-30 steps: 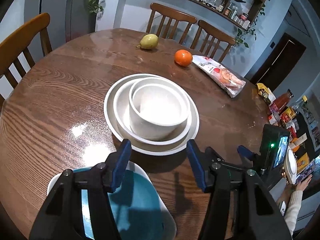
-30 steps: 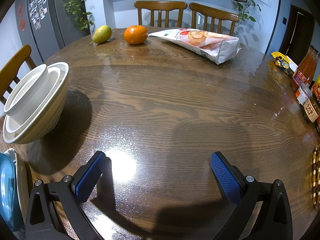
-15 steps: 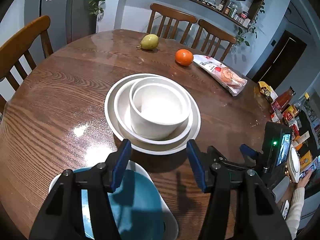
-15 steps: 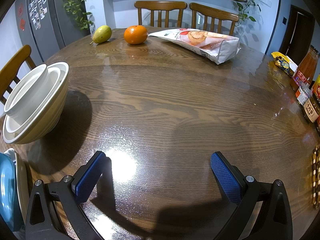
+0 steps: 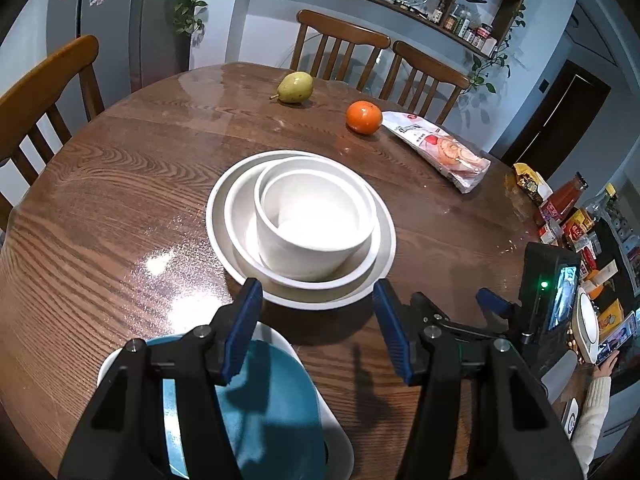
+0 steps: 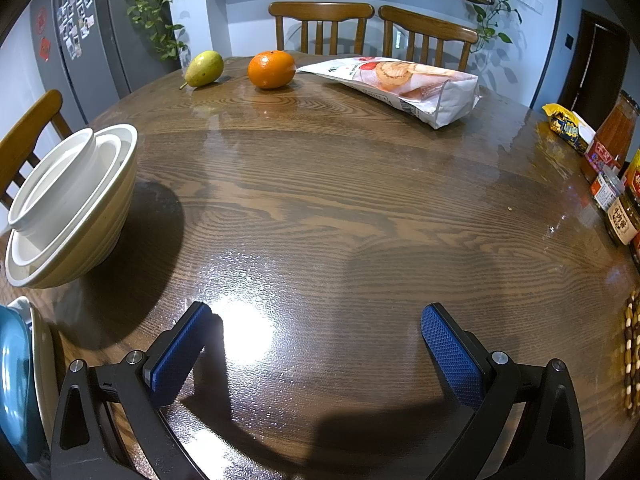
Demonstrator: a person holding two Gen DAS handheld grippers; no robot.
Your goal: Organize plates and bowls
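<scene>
Three white bowls (image 5: 316,224) sit nested on the round wooden table (image 5: 120,184); they also show at the left of the right wrist view (image 6: 68,208). A blue plate (image 5: 276,412) lies on a white plate (image 5: 340,440) at the near edge, under my left gripper (image 5: 318,320), which is open and empty above them, just short of the bowls. The plates show at the far left of the right wrist view (image 6: 16,380). My right gripper (image 6: 316,344) is open and empty over bare table, to the right of the bowls.
A pear (image 5: 295,87), an orange (image 5: 363,117) and a snack bag (image 5: 440,148) lie at the far side. Bottles and jars (image 6: 612,168) stand at the right edge. Wooden chairs (image 6: 320,26) surround the table. The right gripper's body (image 5: 548,300) is beside my left one.
The left gripper has drifted slightly back and up from the bowls. The right gripper has not moved.
</scene>
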